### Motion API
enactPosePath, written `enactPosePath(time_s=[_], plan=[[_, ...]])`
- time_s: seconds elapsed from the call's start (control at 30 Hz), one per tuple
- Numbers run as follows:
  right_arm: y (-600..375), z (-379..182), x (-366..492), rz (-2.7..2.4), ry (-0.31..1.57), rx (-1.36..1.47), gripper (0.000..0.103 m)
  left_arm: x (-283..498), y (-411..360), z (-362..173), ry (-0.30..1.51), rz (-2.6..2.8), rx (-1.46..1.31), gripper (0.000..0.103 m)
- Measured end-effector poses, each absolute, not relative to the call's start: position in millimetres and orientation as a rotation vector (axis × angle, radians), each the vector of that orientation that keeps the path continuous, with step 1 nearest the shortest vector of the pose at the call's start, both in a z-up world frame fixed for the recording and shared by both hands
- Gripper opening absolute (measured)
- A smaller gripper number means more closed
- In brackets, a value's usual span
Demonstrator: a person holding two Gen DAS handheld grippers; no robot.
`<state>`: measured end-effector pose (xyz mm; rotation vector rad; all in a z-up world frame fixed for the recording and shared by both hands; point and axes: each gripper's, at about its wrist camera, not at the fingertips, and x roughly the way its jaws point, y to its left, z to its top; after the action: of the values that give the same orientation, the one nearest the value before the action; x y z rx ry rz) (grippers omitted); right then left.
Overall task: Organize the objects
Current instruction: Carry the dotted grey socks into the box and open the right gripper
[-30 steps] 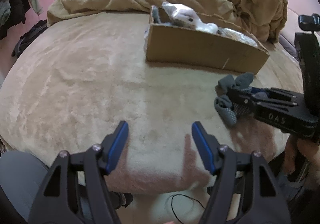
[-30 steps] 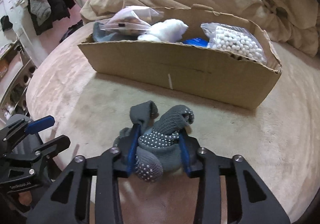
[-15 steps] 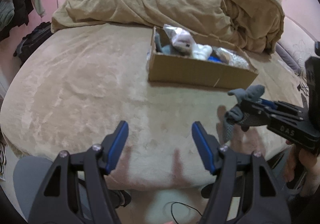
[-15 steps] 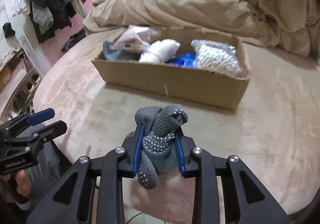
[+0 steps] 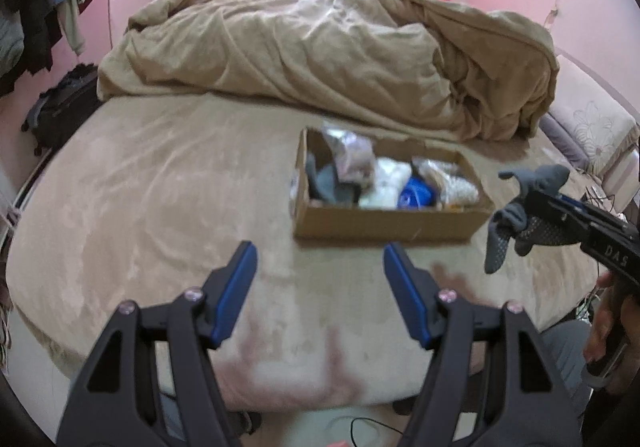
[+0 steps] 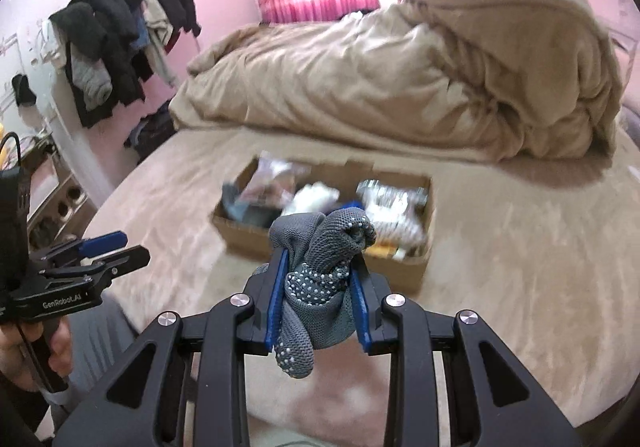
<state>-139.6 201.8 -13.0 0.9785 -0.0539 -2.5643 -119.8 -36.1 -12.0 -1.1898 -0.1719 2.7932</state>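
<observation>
My right gripper is shut on a grey dotted glove and holds it in the air above the bed, short of the cardboard box. The glove and right gripper also show in the left wrist view, glove at the right. The box holds several items: plastic bags, a white bundle, a blue object, grey cloth. My left gripper is open and empty, held above the bed's front part, left of the box; it shows at the left in the right wrist view.
A tan blanket is piled along the back of the round bed. Clothes hang on a rack at the left. A dark bag lies on the floor by the bed. A pillow is at the right.
Both grippers have risen and pulled back from the bed. The right gripper lifted the glove off the bed surface; the box now looks farther and smaller.
</observation>
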Motion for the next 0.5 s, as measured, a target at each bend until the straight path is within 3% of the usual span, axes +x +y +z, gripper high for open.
enactPosePath(time_s=[0.2,0.5], plan=[[200.8,5.9,-158.8,-2.588,-0.056,0.919,0.031,-142.2,-34.7,11.9,-0.16,2.8,-1.11,0.067],[187.0,1.3,-190.7,-2.6,0.001,0.9,0.031,-176.7,-38.1,0.9,-0.144,2.814,-1.133,0.067]])
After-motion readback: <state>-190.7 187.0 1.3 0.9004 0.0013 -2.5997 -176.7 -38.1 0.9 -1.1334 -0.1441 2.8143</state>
